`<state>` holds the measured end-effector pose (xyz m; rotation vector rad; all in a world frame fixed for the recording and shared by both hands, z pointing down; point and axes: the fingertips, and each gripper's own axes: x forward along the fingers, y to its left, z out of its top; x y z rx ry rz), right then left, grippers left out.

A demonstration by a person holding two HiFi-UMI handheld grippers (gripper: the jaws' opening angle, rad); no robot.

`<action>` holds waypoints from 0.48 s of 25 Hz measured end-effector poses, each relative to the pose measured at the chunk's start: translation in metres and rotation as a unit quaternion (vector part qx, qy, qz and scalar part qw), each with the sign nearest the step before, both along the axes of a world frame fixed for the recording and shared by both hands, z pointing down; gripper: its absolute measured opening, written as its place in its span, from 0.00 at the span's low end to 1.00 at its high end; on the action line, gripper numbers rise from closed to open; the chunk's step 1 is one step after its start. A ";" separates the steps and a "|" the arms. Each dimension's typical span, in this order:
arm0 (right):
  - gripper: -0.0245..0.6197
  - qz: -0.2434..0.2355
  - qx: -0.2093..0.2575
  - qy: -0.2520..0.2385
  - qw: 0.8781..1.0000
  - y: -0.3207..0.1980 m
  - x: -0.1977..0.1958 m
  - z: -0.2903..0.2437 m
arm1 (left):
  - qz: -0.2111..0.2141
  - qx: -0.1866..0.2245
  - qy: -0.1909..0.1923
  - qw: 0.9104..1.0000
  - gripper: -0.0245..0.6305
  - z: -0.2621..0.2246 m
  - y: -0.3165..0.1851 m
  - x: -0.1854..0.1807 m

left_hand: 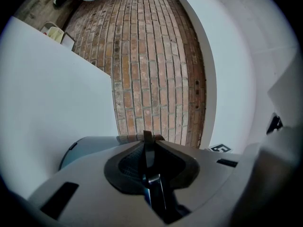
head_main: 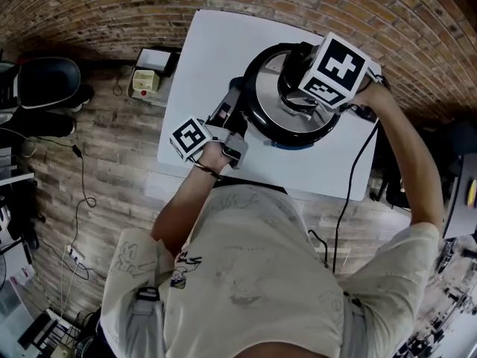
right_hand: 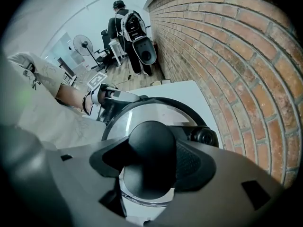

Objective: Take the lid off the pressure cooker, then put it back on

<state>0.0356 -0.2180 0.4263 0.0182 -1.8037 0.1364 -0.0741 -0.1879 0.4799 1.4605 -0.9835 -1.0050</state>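
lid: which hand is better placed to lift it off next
Right. The right tool points down over the lid, jaws closed on the knob. The left tool is clamped on the side handle, likely as a brace.

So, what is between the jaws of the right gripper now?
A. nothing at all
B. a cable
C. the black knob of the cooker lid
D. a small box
C: in the right gripper view the black knob on the lid sits between the pads of the right gripper, and both pads press on it.
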 end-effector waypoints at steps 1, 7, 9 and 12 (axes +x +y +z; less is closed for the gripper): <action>0.50 -0.005 0.000 0.004 1.000 0.000 0.000 0.000 | 0.000 -0.003 -0.005 1.000 0.15 0.002 0.000 -0.001; 0.50 -0.064 0.002 0.017 0.998 0.004 0.000 -0.001 | 0.002 -0.019 -0.015 1.000 0.15 0.008 0.002 -0.004; 0.50 -0.102 -0.004 0.025 0.994 0.010 0.001 0.000 | 0.004 -0.022 -0.009 1.000 0.15 0.008 0.002 -0.002; 0.51 -0.184 -0.003 0.036 0.982 0.017 0.003 0.001 | 0.008 -0.015 0.000 1.000 0.15 0.005 0.001 0.001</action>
